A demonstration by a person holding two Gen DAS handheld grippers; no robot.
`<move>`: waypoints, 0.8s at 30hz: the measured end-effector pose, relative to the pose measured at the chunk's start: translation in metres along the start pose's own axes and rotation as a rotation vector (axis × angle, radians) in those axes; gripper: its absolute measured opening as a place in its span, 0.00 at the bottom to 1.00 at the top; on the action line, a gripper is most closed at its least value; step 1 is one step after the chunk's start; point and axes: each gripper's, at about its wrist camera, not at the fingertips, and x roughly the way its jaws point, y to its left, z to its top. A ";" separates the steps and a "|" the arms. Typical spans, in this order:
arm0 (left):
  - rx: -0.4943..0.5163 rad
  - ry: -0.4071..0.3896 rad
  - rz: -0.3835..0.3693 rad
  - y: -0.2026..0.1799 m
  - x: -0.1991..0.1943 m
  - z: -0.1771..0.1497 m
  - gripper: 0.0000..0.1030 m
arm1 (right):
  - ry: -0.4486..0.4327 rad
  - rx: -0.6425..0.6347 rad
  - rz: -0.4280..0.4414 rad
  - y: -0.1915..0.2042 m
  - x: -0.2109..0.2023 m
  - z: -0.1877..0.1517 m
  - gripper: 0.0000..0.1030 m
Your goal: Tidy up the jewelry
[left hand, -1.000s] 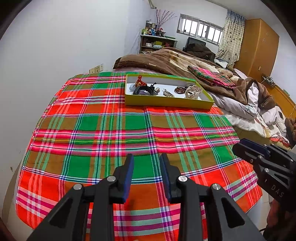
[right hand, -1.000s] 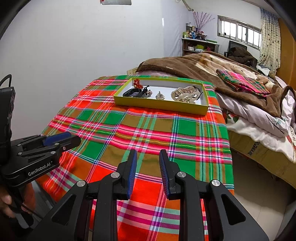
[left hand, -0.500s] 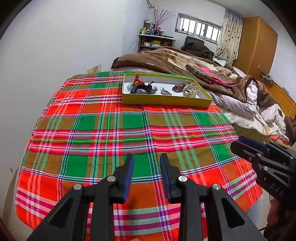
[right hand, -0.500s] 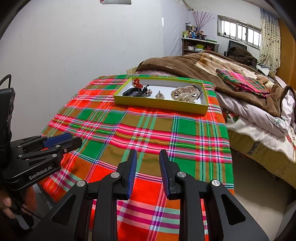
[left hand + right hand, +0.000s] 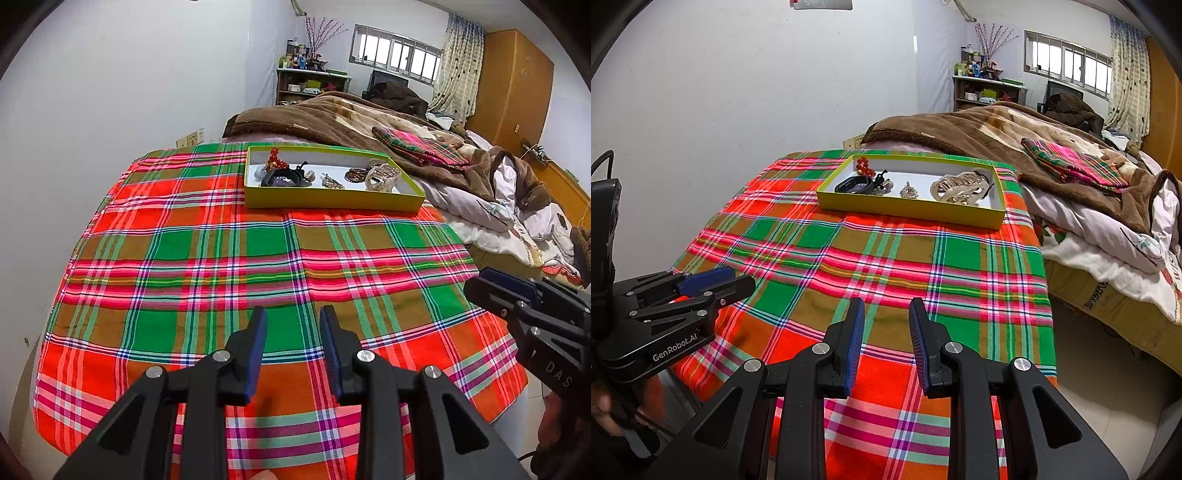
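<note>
A yellow-green tray [image 5: 332, 203] [image 5: 908, 212] sits at the far end of the plaid-covered table. Inside lie a red bead cluster [image 5: 275, 155] [image 5: 863, 164], a black bracelet [image 5: 282, 178] [image 5: 854, 184], a small gold piece [image 5: 332, 181] [image 5: 909, 191] and a pale hair claw [image 5: 382, 177] [image 5: 960, 186]. My left gripper [image 5: 293, 319] hovers over the near part of the cloth, jaws apart with nothing between them. My right gripper [image 5: 886, 312] is likewise open and empty, well short of the tray. Each gripper shows at the other view's edge.
The red-green plaid cloth [image 5: 258, 266] [image 5: 886, 266] covers the table against a white wall. A bed with a brown blanket [image 5: 332, 118] [image 5: 960, 129] and white quilt [image 5: 1108, 240] lies behind and right. A folded plaid cloth [image 5: 421, 147] rests on the blanket.
</note>
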 end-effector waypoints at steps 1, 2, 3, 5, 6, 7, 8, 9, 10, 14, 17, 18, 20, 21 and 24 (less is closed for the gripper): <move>0.001 -0.001 0.000 0.000 0.000 0.000 0.30 | 0.000 0.000 0.000 0.000 0.000 0.000 0.25; 0.002 -0.001 0.000 -0.001 0.000 0.000 0.30 | 0.000 0.000 0.000 0.000 0.000 0.000 0.25; 0.003 -0.001 -0.004 -0.001 0.000 0.000 0.30 | 0.000 0.001 -0.001 0.000 0.000 0.000 0.25; 0.004 -0.001 -0.008 -0.003 0.000 -0.001 0.30 | 0.002 0.002 -0.001 -0.001 0.001 0.000 0.25; 0.006 0.001 -0.007 -0.003 0.001 -0.001 0.30 | 0.002 0.004 -0.002 -0.002 0.001 0.000 0.25; 0.009 0.004 -0.005 -0.004 0.002 -0.001 0.30 | 0.002 0.004 -0.002 -0.002 0.001 0.000 0.25; 0.010 0.007 -0.006 -0.005 0.003 -0.001 0.31 | 0.002 0.004 -0.002 -0.002 0.001 0.000 0.25; 0.011 0.010 -0.009 -0.005 0.003 -0.001 0.31 | 0.002 0.005 -0.002 -0.002 0.001 -0.001 0.25; 0.011 0.012 -0.011 -0.006 0.003 -0.001 0.31 | 0.002 0.005 -0.003 -0.002 0.001 0.000 0.25; 0.017 0.012 -0.014 -0.007 0.003 -0.001 0.31 | 0.002 0.006 -0.005 -0.003 0.001 -0.001 0.25; 0.017 0.011 -0.009 -0.008 0.003 0.000 0.31 | 0.002 0.007 -0.006 -0.003 0.001 -0.001 0.25; 0.020 0.010 -0.008 -0.008 0.003 0.000 0.31 | 0.002 0.006 -0.007 -0.003 0.001 -0.001 0.25; 0.020 0.010 -0.013 -0.008 0.003 -0.001 0.31 | 0.002 0.008 -0.006 -0.003 0.001 -0.001 0.25; 0.019 0.012 -0.020 -0.008 0.003 0.000 0.31 | 0.002 0.007 -0.007 -0.003 0.001 -0.001 0.25; 0.020 0.017 -0.022 -0.008 0.004 -0.001 0.31 | 0.003 0.010 -0.009 -0.004 0.001 -0.001 0.25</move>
